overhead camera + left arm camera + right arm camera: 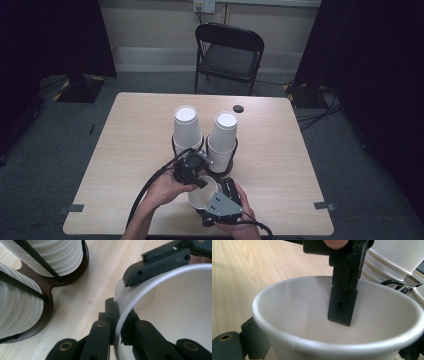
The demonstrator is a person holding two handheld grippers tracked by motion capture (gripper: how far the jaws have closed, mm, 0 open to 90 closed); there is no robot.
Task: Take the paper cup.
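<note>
Centrally, a pale wood-grain bench (130,150) is standing on grey carpet (45,165), with tape marks (76,208) near its two front corners and a small dark disc (238,108) lying near its far edge. Behind it a black folding chair (228,55) is facing the bench in front of a light wall with a socket (204,5), and black curtains (50,35) are hanging at both sides, with cables (315,117) trailing on the floor at the right. Two stacks of white cups (186,129) are sitting upside down in a dark holder (50,293) at the bench's middle. Near the front edge, a single cup (202,196) is being held above the bench just in front of the holder. The left gripper (117,322) is pinching the cup's rim, its jaws closed narrow with one inside and one outside the wall. The right gripper (212,192) is clasping the cup's body between its jaws from the outside.
</note>
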